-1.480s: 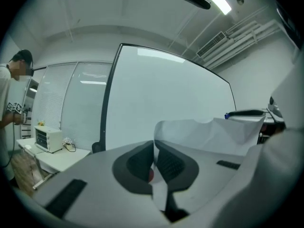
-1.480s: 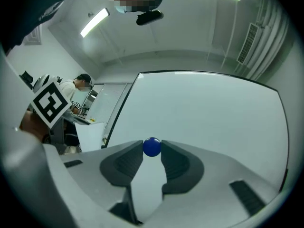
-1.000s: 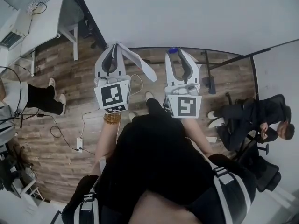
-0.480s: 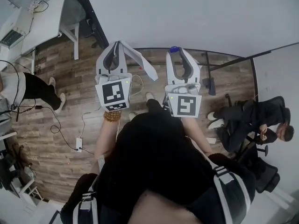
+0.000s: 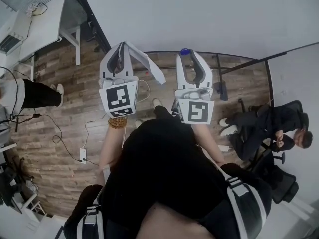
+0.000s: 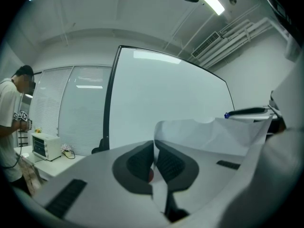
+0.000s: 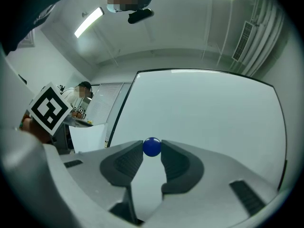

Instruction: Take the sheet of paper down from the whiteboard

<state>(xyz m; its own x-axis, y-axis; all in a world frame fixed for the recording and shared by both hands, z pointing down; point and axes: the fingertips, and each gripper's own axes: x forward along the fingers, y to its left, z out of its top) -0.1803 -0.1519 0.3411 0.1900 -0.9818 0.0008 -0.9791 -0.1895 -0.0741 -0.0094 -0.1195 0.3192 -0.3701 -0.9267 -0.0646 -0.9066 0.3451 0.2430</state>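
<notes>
Okay, left gripper (image 5: 121, 47) sat in the upper middle of the head view, and in the left gripper view (image 6: 154, 148) I had its jaws clamped fully together on the thin white sheet of paper (image 6: 213, 137). The sheet was pinched right between the dark ribbed pads and billowed off to the right of that frame. From the head view the sheet of paper (image 5: 149, 67) slanted from the jaw tips toward the lower right, away from the large white whiteboard (image 5: 199, 14) that filled the top of the frame. Right gripper (image 5: 188, 54) was just beside the left one, nose up to the board. In the right gripper view (image 7: 152, 152) its jaws stood fairly wide, with the small round blue magnet (image 7: 152, 147) between the tips and a pad against each side of it. The whiteboard (image 7: 204, 108) lay directly behind the ball, and the sheet (image 7: 88, 137) showed at the left edge there. A seated person (image 5: 279, 128) was at the far right of the head view.
</notes>
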